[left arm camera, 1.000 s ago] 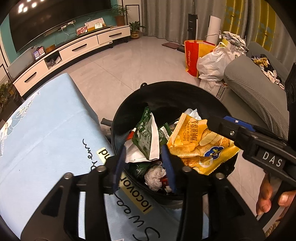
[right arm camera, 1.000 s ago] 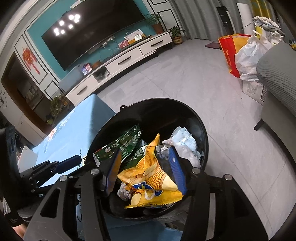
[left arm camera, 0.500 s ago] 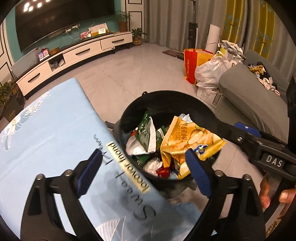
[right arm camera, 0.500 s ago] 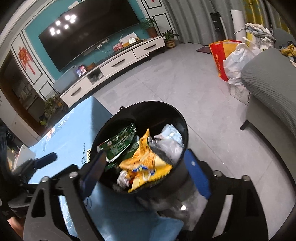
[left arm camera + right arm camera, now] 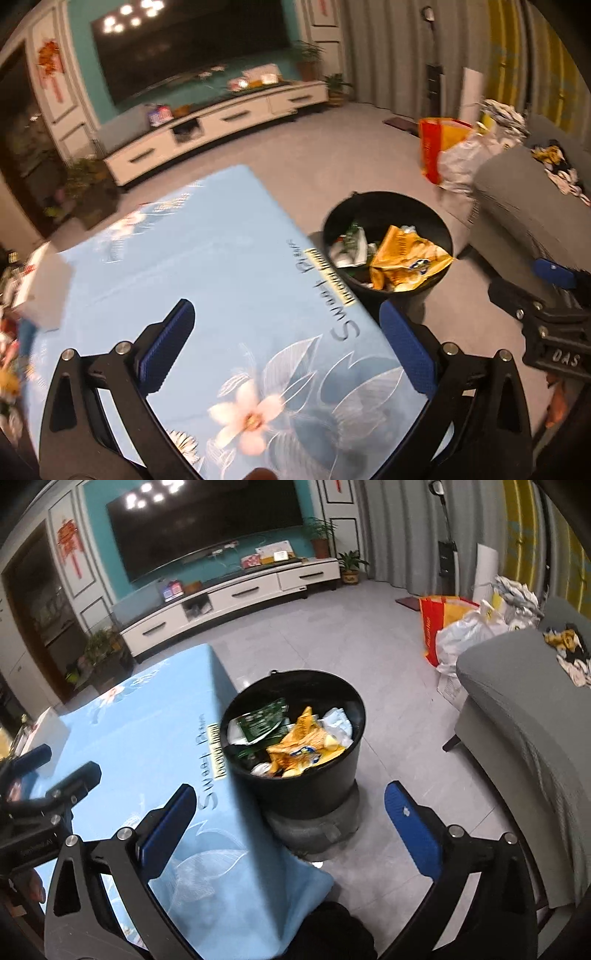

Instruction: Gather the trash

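The left claw hangs over the blue-clothed counter, its jaws opening wide with nothing between them. Just off the counter's right edge, on the floor, stands the black bin, holding a green wrapper and a yellow chip bag. The right claw, likewise opening and empty, hangs near the bin.

Home living room: wall-mounted TV on teal wall, long white TV cabinet, grey sofa, curtains, potted plants, table with blue floral tablecloth, tiled floor.
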A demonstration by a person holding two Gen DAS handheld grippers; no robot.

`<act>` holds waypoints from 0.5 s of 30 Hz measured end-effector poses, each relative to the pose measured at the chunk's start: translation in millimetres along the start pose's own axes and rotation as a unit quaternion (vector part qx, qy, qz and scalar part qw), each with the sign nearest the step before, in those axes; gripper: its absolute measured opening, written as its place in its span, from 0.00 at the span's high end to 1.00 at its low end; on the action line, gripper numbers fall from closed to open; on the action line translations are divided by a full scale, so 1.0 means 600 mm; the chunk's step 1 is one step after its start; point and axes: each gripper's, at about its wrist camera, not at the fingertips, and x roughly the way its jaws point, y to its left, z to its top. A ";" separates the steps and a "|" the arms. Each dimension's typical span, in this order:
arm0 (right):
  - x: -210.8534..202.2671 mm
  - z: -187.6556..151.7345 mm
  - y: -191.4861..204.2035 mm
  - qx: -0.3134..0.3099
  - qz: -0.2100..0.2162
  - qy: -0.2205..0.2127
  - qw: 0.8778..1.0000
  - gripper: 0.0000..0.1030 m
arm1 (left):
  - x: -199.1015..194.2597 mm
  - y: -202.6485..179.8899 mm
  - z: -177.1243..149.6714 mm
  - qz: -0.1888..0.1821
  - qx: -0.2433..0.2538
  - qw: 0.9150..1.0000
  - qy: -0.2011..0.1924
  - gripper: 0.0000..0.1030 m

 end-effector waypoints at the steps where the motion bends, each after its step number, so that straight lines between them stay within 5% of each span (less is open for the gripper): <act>1: -0.010 -0.002 0.006 -0.004 0.001 -0.002 1.000 0.03 | -0.019 0.009 -0.004 -0.009 -0.012 1.000 -0.003 0.03; 4: -0.052 -0.007 0.026 -0.020 0.006 -0.014 1.000 0.03 | -0.069 0.033 -0.012 -0.042 -0.040 0.998 -0.012 0.03; 7: -0.094 -0.006 0.044 -0.035 0.005 -0.033 0.999 0.03 | -0.118 0.044 -0.014 -0.010 -0.048 0.998 -0.033 0.03; 15: -0.157 -0.012 0.068 -0.055 -0.001 -0.054 0.997 0.03 | -0.194 0.070 -0.024 -0.011 -0.072 0.996 -0.046 0.03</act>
